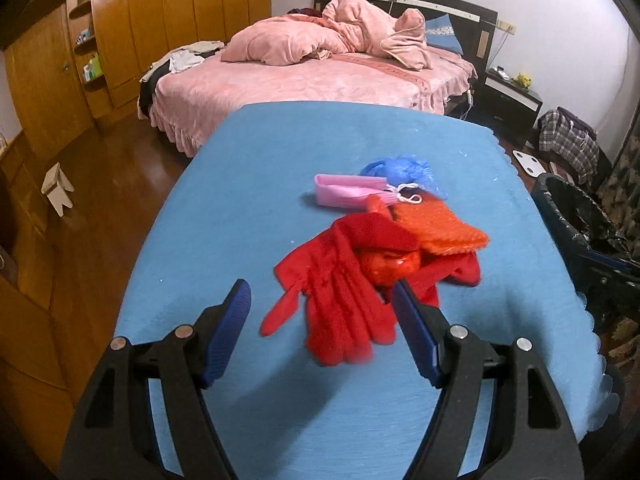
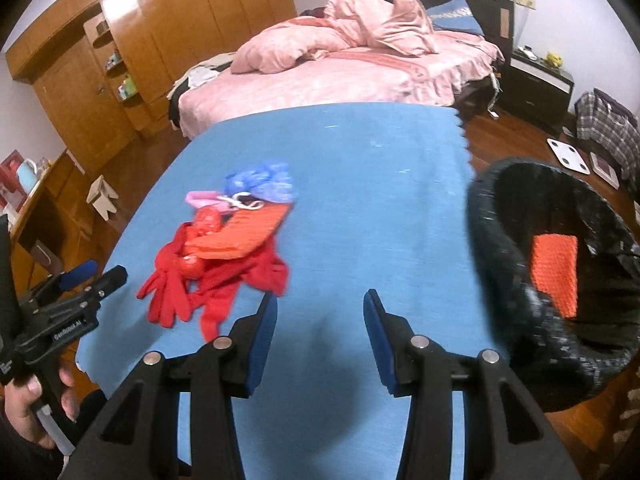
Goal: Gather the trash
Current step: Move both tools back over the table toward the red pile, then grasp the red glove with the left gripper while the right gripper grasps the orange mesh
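Observation:
A pile of trash lies on the blue-covered table [image 1: 280,184]: red gloves [image 1: 340,292], an orange mesh piece [image 1: 444,228], a red shiny wrapper [image 1: 390,262], a pink face mask [image 1: 348,192] and a crumpled blue bag [image 1: 404,170]. My left gripper [image 1: 320,300] is open, its fingers straddling the red gloves just above them. My right gripper [image 2: 320,312] is open and empty over bare cloth, right of the pile [image 2: 224,256]. A black bin [image 2: 516,280] stands at the table's right edge with an orange mesh piece [image 2: 556,272] inside. The left gripper [image 2: 94,274] also shows in the right wrist view.
A pink bed [image 1: 304,80] stands behind the table. Wooden wardrobes [image 1: 132,28] line the left wall. A small white stool [image 1: 58,188] stands on the wooden floor. A dark nightstand [image 1: 508,100], plaid bag [image 1: 568,140] and white scale [image 2: 568,156] are at the right.

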`<state>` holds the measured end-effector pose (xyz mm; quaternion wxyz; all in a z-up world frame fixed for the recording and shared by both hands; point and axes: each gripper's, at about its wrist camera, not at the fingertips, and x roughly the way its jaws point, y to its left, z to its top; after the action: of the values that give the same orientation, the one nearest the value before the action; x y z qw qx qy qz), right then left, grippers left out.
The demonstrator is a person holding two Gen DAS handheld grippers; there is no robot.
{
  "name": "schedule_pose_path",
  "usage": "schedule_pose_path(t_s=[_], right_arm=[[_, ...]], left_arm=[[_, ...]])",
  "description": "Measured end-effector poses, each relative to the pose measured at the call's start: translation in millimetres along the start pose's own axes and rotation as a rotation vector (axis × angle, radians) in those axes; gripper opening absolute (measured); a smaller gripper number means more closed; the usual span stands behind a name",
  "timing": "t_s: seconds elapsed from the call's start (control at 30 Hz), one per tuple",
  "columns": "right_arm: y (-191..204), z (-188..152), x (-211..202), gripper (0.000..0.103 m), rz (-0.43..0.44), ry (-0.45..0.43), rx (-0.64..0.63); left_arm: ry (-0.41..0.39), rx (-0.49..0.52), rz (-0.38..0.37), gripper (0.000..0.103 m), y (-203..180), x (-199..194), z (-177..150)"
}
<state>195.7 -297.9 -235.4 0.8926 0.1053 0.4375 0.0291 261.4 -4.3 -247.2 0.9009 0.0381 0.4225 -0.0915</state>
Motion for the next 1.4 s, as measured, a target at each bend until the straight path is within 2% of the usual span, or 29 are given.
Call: schedule_pose_path(t_s=[0.23,0.6,0.73,0.8,0.83,0.9,0.93,1.17,1.2,1.27,1.33,1.4], right_arm=[[34.9,2.8,20.3,0.045,-0.003,-0.004,-0.022],[49.8,13.3,45.0,0.045,-0.002,0.001,-0.015],[53.7,20.3,53.3,0.045,0.011,0.0,-0.016],[55.5,23.2,56.4,0.045,0.016,-0.002,-0.019],[56.5,23.7,57.7,0.045,0.019,-0.001,-0.019],[58.6,26.1,62.7,0.045,0.022,0.001,-0.019],[59.4,27.0,64.8,0.045,0.025,0.003,-0.018],[68.9,29.5,79.2,0.044,0.036,0.022,-0.029],[68.9,29.5,82.3,0.043,0.04,0.031,-0.028],[68.6,29.0,86.3,0.03,0.049,0.044,-0.026],[67.9,28.1,89.2,0.013,0.062,0.064,-0.028],[67.8,26.3,89.1,0.009,0.074,0.076,-0.034]], left_arm=[[0.029,-0.004,-0.035,0.071,13.9,22.7,-9.6],[0.081,0.037,-0.087,0.068,11.1,65.7,-11.2],[0.126,0.042,-0.109,0.044,12.3,84.9,-14.3],[0.12,0.045,-0.116,0.043,14.2,87.3,-14.5],[0.118,0.047,-0.12,0.038,14.3,87.7,-14.4],[0.12,0.045,-0.129,0.025,16.2,89.6,-13.2],[0.121,0.043,-0.133,0.013,16.4,90.3,-12.2],[0.085,0.028,-0.13,0.007,22.4,83.7,0.6],[0.078,0.028,-0.124,0.007,23.0,82.6,2.8],[0.069,0.022,-0.12,0.007,25.2,79.9,6.3],[0.06,0.013,-0.118,0.007,27.1,76.4,9.3],[0.049,0.005,-0.118,0.007,28.7,71.6,11.5]])
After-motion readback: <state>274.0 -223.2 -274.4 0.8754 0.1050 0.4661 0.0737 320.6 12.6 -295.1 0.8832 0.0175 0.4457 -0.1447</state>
